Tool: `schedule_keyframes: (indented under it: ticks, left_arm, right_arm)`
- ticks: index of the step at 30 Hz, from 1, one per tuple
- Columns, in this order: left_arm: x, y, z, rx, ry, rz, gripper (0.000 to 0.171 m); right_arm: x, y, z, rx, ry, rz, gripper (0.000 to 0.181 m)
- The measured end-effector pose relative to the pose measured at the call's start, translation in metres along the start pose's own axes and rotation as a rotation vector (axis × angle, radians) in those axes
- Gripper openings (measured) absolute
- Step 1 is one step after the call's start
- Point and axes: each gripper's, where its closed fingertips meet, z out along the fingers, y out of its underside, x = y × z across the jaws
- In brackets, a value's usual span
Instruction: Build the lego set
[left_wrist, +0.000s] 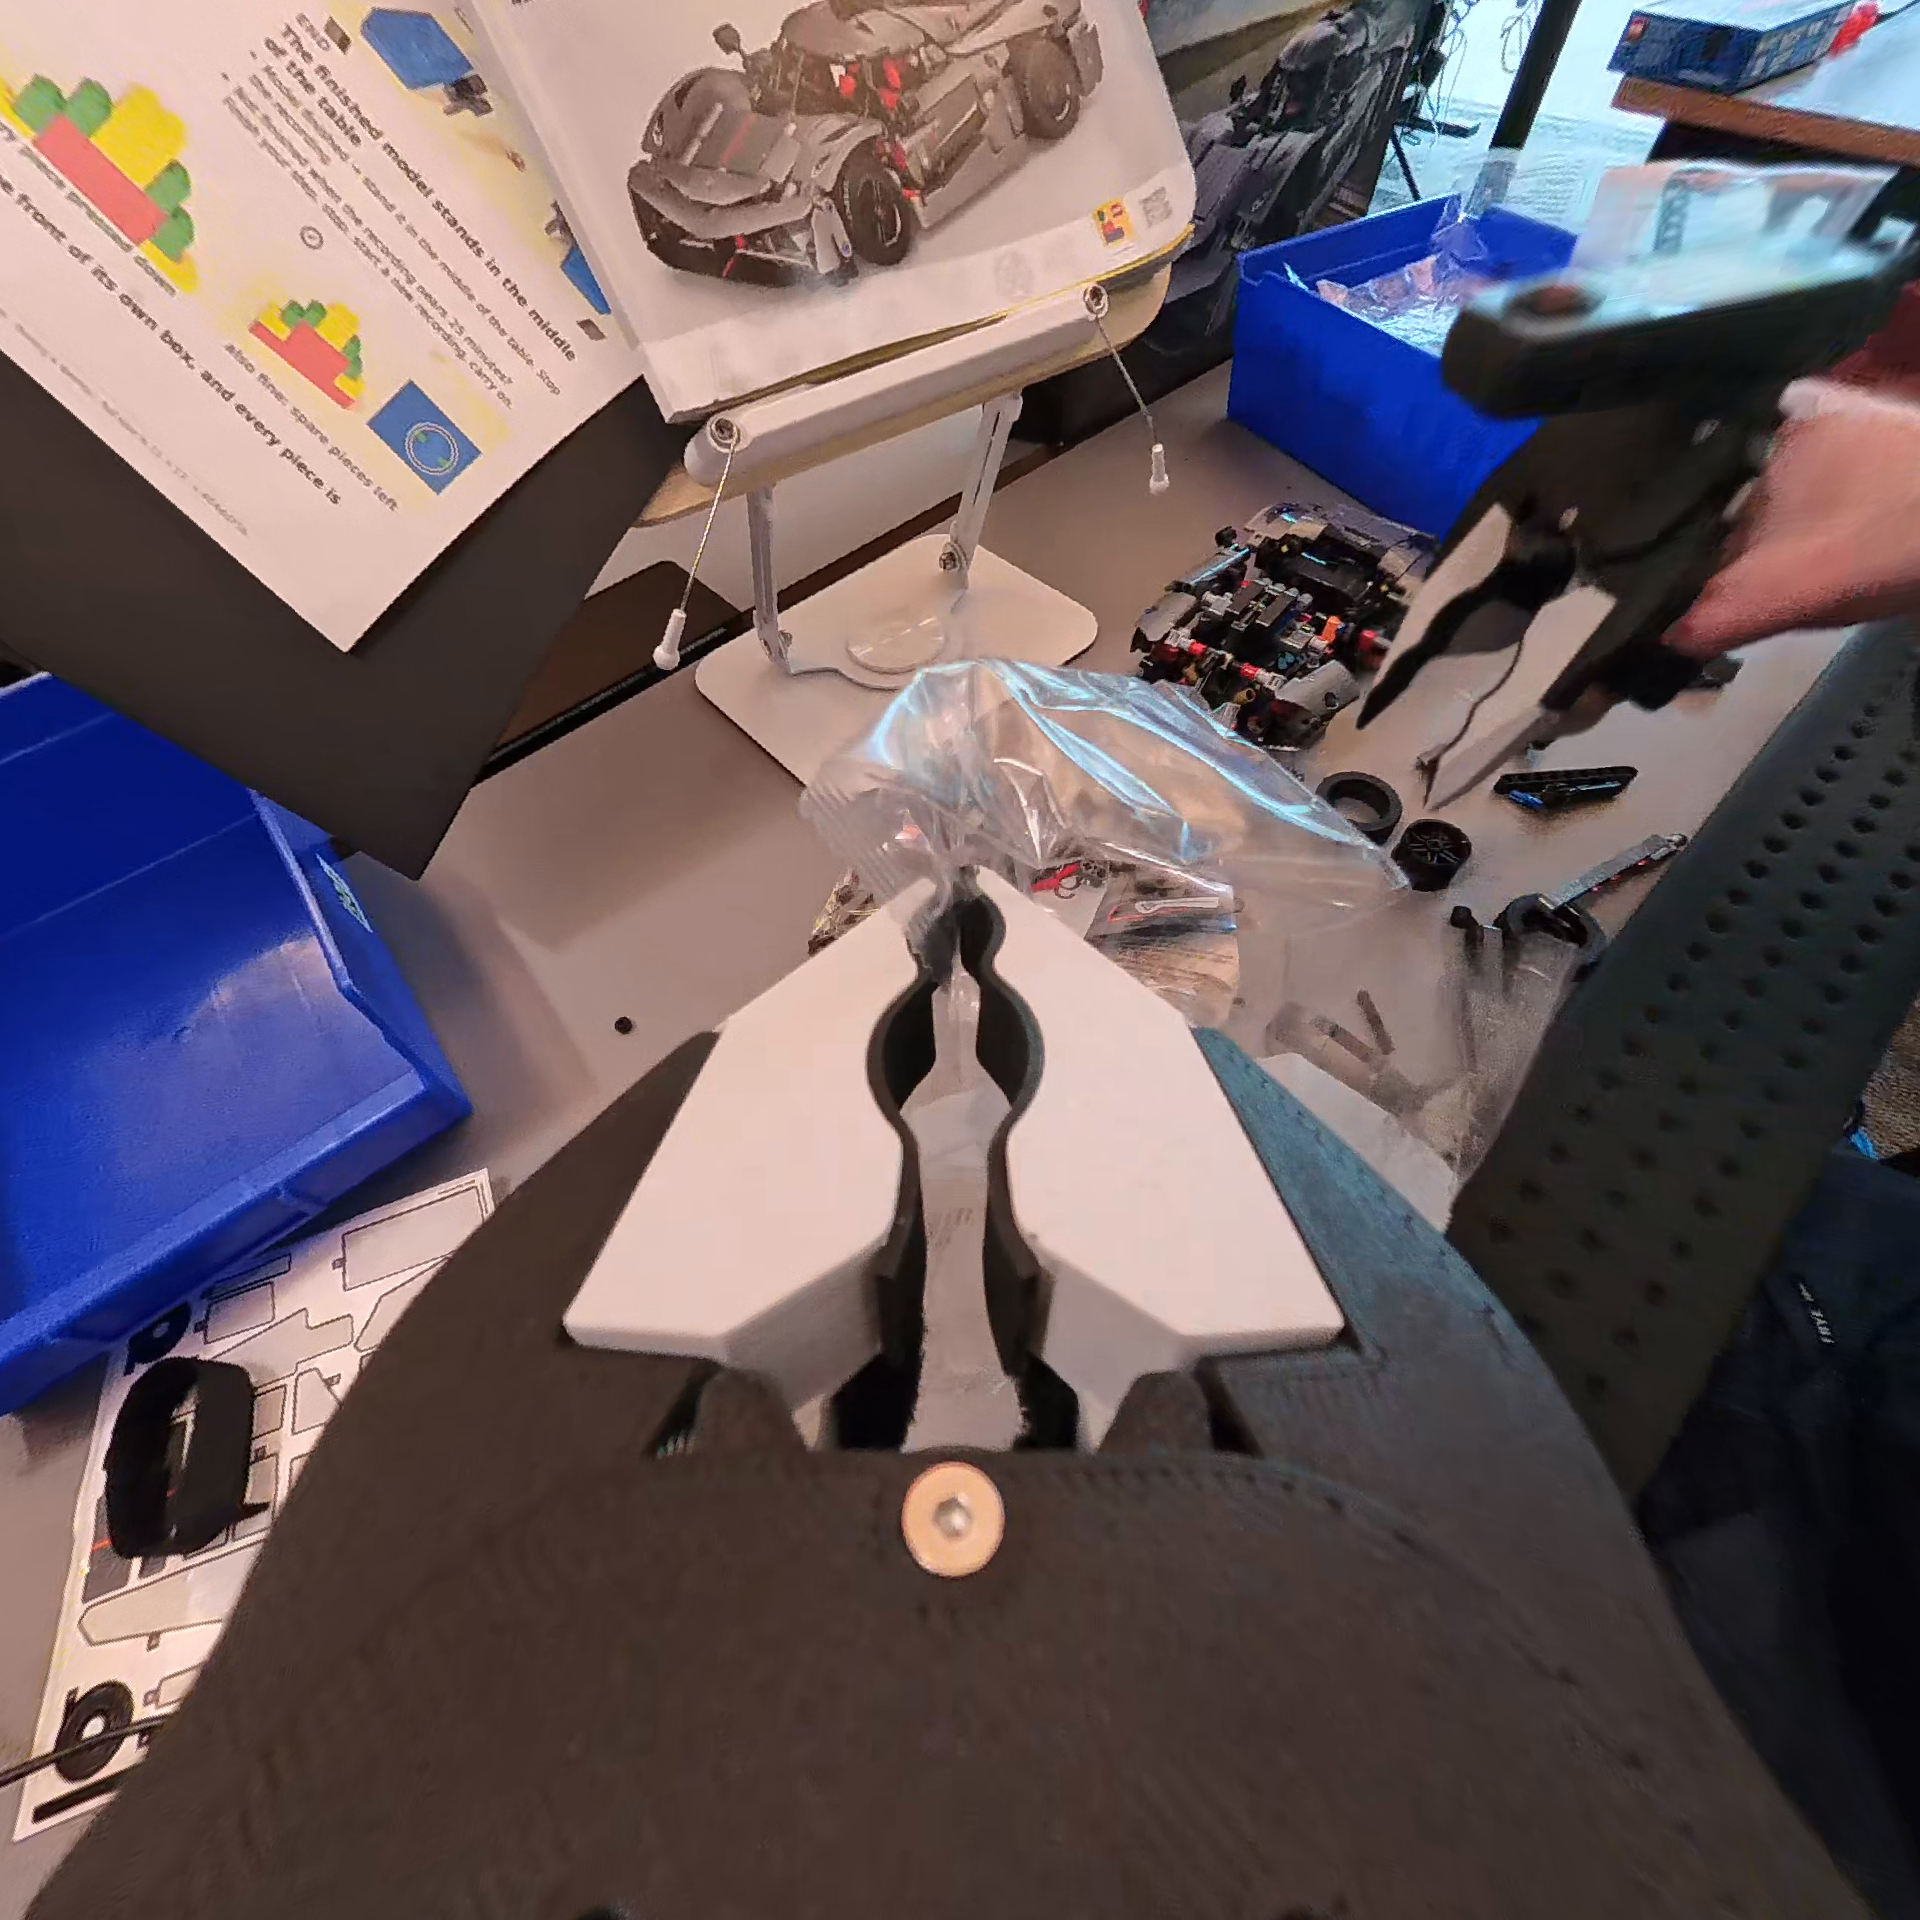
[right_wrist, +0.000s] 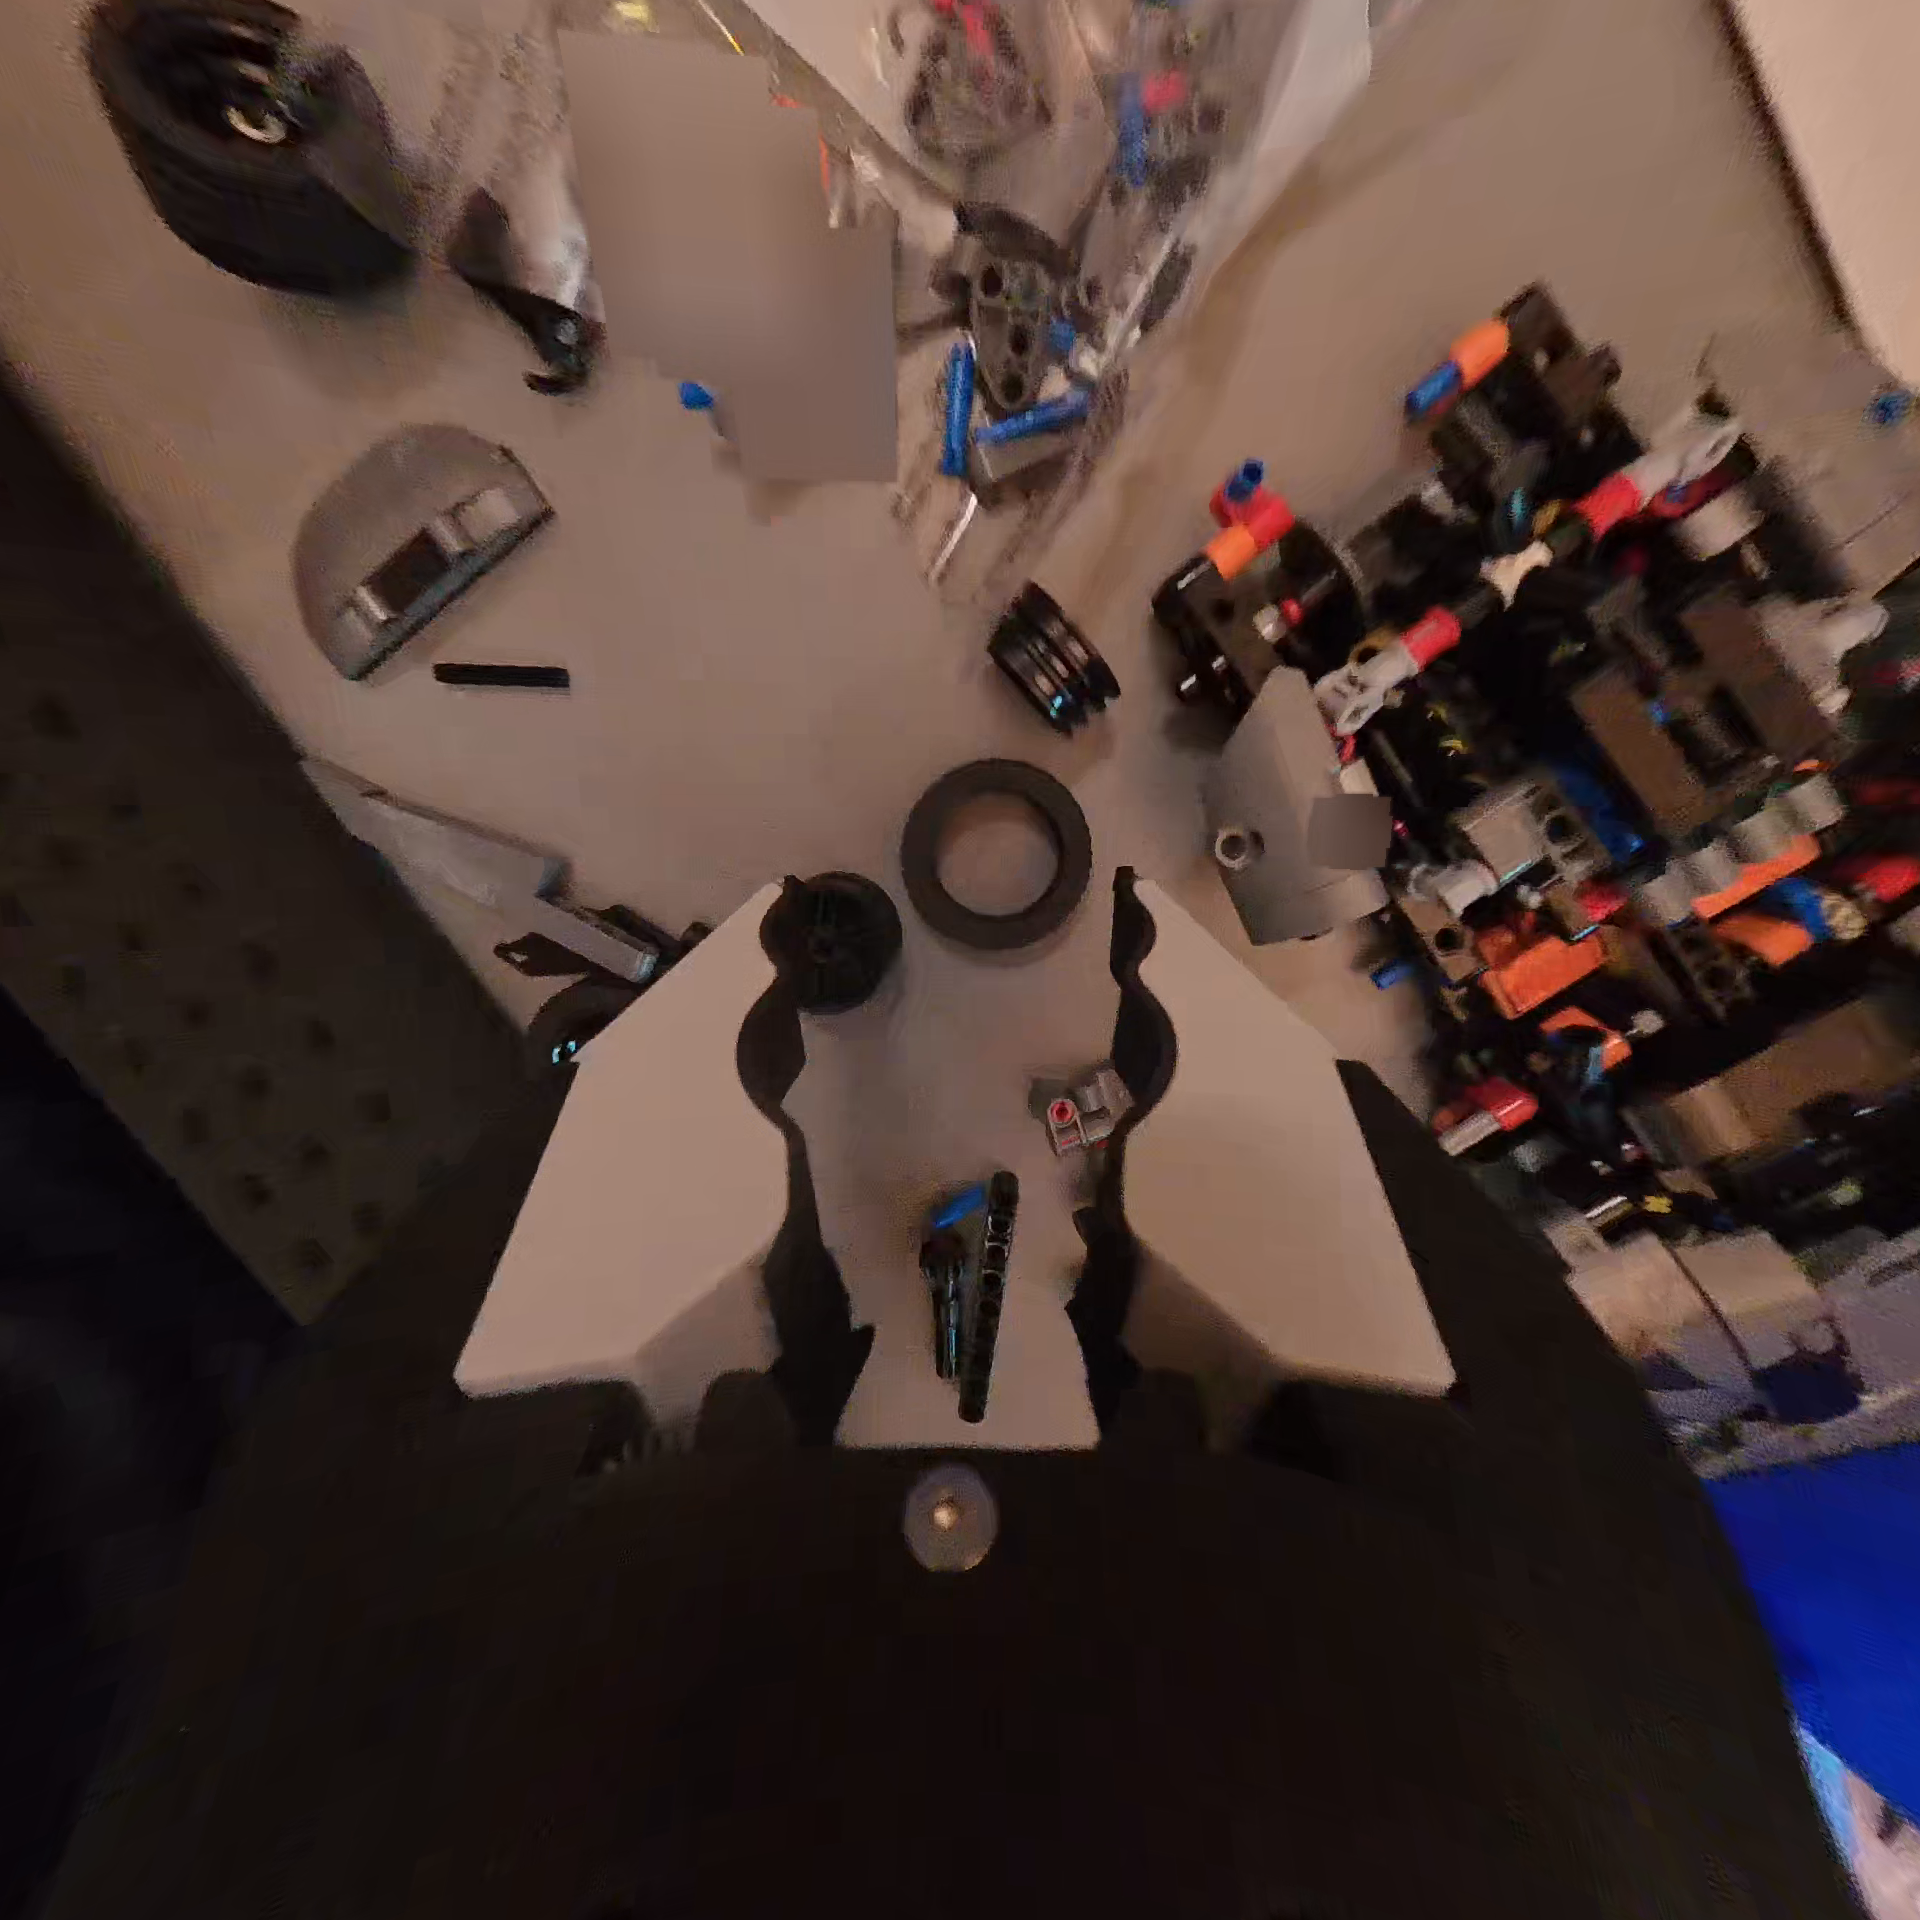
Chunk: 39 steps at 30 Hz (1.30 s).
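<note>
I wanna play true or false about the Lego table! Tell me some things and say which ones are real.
1. The left gripper is pinching a clear plastic bag. True.
2. The right gripper is holding the tyre ring. False: its jaws are open and empty above the table; the ring lies flat on it.
3. The half-built car sits on the table. True.
4. The bins are red. False: the bin by the left gripper is blue.
5. A car picture rests on a stand. True.
</note>
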Motion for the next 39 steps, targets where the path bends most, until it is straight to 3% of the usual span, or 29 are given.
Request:
schedule_keyframes:
  ticks: [5, 8, 10, 13, 17, 19, 21, 23, 27, 29, 34, 37, 39]
  left_arm:
    - [0.0, 0.002, 0.002, 0.006, 0.012, -0.014, 0.0]
    - [0.002, 0.004, 0.004, 0.007, 0.024, -0.025, 0.0]
    - [0.002, 0.005, 0.005, 0.004, 0.029, -0.028, 0.0]
    - [0.003, 0.006, 0.008, 0.001, 0.032, -0.024, 0.0]
    - [0.004, 0.005, 0.009, 0.004, 0.039, -0.024, 0.0]
    - [0.005, 0.006, 0.01, 0.002, 0.04, -0.025, 0.0]
    - [0.007, 0.005, 0.011, 0.006, 0.047, -0.031, 0.0]
    - [0.008, 0.004, 0.01, 0.019, 0.052, -0.033, 0.0]
    - [0.009, 0.001, 0.01, 0.035, 0.048, -0.025, 0.0]
    - [0.01, 0.002, 0.012, 0.038, 0.046, -0.02, 0.0]
    - [0.006, 0.001, 0.01, 0.054, 0.039, -0.027, 0.0]
    - [0.002, -0.001, 0.008, 0.071, 0.027, -0.032, 0.0]
    - [0.001, -0.005, 0.004, 0.089, 0.029, -0.041, 0.0]
  right_arm:
    - [0.008, 0.013, 0.032, -0.067, 0.038, -0.007, 0.043]
    - [0.01, 0.01, 0.03, -0.055, 0.048, -0.026, 0.042]
    - [0.007, -0.004, 0.014, 0.029, 0.049, -0.029, 0.041]
    - [-0.038, -0.051, -0.035, 0.268, -0.093, -0.116, 0.041]
    - [-0.127, -0.133, -0.117, 0.614, -0.282, -0.342, 0.041]
    - [-0.17, -0.166, -0.136, 0.69, -0.351, -0.463, 0.04]
    - [-0.195, -0.186, -0.126, 0.637, -0.346, -0.55, 0.042]
    - [-0.198, -0.201, -0.1, 0.553, -0.28, -0.577, 0.041]
    - [-0.207, -0.207, -0.048, 0.391, -0.308, -0.571, 0.042]
    - [-0.212, -0.204, -0.032, 0.33, -0.306, -0.588, 0.052]
    - [-0.211, -0.209, -0.055, 0.414, -0.382, -0.547, 0.057]
    - [-0.185, -0.202, -0.071, 0.455, -0.284, -0.539, 0.05]
    - [-0.162, -0.18, -0.072, 0.406, -0.244, -0.509, 0.046]
